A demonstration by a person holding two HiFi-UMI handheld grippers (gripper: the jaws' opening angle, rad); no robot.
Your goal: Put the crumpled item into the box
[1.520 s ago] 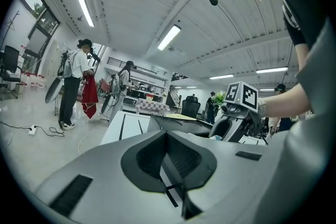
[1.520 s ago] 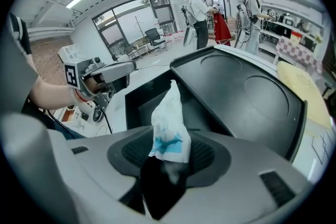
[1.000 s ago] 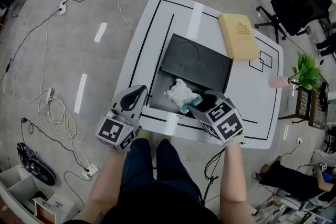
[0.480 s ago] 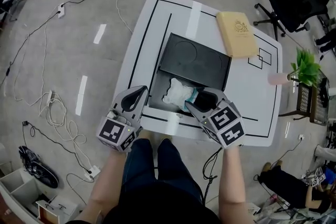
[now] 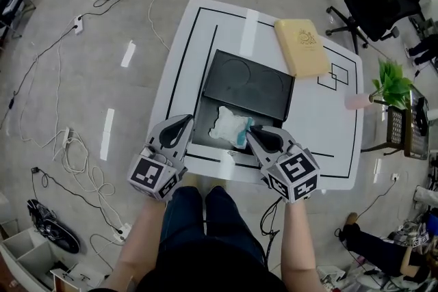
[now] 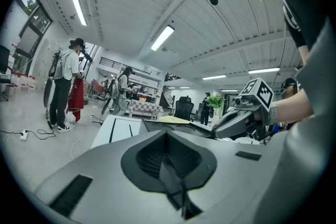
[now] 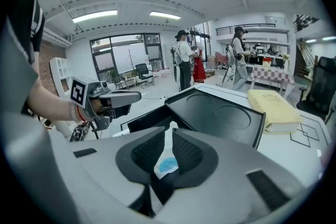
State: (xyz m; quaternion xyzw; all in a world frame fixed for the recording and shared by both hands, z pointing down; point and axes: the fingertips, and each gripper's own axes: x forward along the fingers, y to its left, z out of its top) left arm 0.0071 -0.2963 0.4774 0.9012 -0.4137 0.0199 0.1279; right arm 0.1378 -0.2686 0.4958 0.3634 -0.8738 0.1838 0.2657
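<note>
Near the frame's centre, the right gripper (image 5: 252, 133) has just been closing and now pinches the white-and-blue crumpled item (image 5: 228, 125) over the near part of the open box (image 5: 246, 85), while the left gripper (image 5: 183, 123), at lower left, is clenched on nothing.

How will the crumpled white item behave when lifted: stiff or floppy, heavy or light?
Probably floppy: the crumpled white item is wrinkled and squeezed thin in the right gripper, whose jaws have just been closing on it. Likely light: only an edge is pinched. Hardly apt to roll.
</note>
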